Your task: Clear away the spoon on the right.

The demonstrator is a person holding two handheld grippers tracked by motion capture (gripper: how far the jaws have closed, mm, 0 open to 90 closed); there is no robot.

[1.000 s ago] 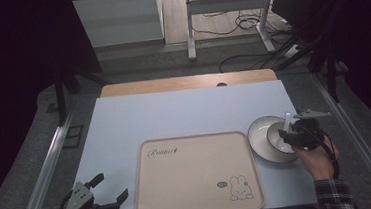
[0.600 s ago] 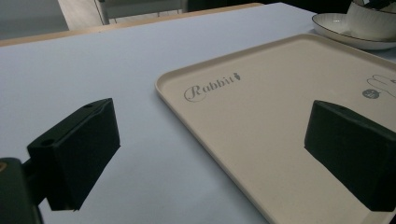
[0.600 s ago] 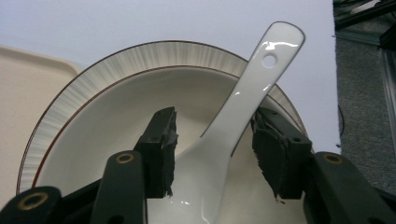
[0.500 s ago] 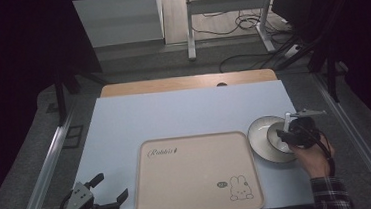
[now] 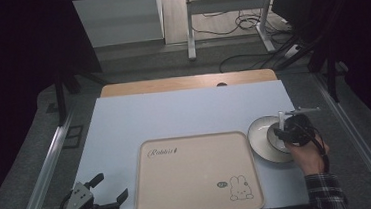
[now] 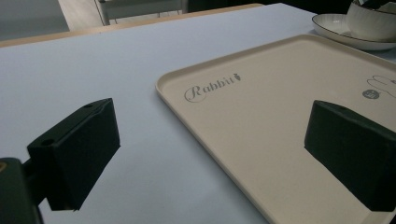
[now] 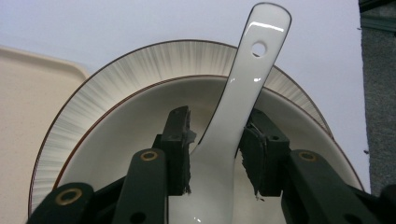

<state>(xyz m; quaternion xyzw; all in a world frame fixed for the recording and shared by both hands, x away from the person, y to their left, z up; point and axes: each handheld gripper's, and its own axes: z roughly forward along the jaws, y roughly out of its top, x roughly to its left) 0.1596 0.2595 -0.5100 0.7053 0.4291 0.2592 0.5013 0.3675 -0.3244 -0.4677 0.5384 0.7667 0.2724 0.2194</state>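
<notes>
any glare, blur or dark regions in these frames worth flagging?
Right gripper view: bright specular streak on the white ceramic spoon; the fingers at its sides are sharp. Left gripper view: near fingers soft, tray lettering readable. High view: surroundings nearly black, blue table evenly lit, bowl small.

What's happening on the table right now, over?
Right gripper fingers around white spoon in bowl on plate. Left gripper open, idle beside empty tray. Nothing blocking.

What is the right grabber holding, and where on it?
The right gripper pinches a glossy white ceramic soup spoon low on its handle, just above the scoop.
</notes>
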